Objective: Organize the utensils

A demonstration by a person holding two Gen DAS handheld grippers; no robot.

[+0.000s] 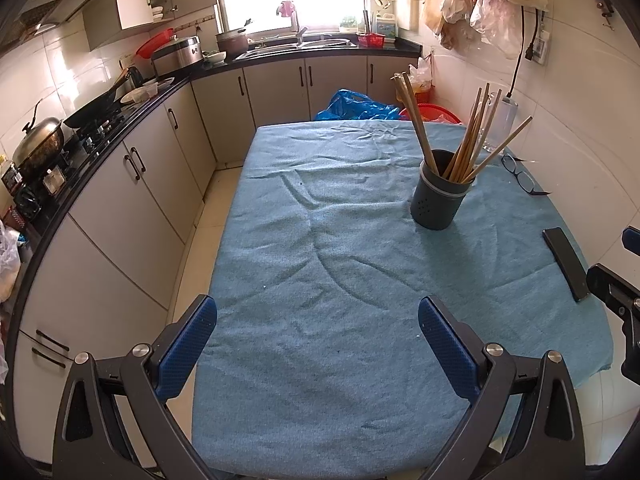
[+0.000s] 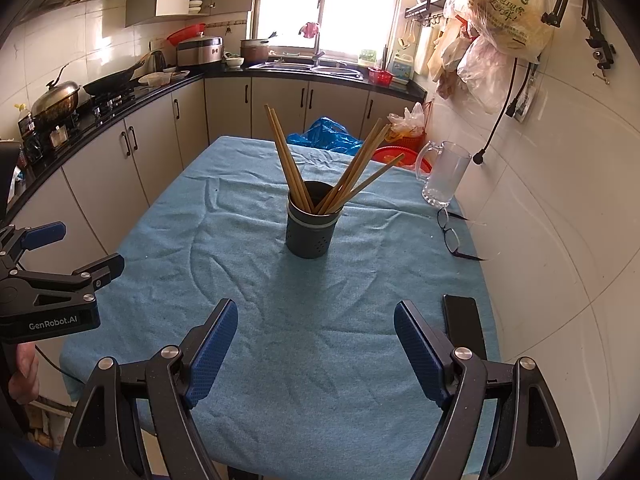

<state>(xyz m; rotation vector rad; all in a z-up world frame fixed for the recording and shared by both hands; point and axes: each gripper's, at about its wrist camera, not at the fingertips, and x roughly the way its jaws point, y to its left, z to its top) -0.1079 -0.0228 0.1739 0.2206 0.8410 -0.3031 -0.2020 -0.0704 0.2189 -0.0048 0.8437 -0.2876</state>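
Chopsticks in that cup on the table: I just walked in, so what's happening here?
Nothing is being held right now. The left gripper and right gripper both hover open above the blue tablecloth, short of the dark holder. The chopsticks stand splayed inside it. Glasses, a mug and a phone sit along the wall side.

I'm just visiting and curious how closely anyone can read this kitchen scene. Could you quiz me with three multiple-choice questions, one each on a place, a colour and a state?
1. Where are the chopsticks?
A. Flat on the cloth
B. Standing in the holder
C. In the glass mug

2. What colour is the tablecloth?
A. Red
B. White
C. Blue

3. How do both grippers stand?
A. Open and empty
B. Clamped on chopsticks
C. Clamped on the phone

Answers: B, the sticks fan out of the dark cup; C, blue fabric covers the table; A, the left gripper and right gripper show spread fingers with only cloth between.
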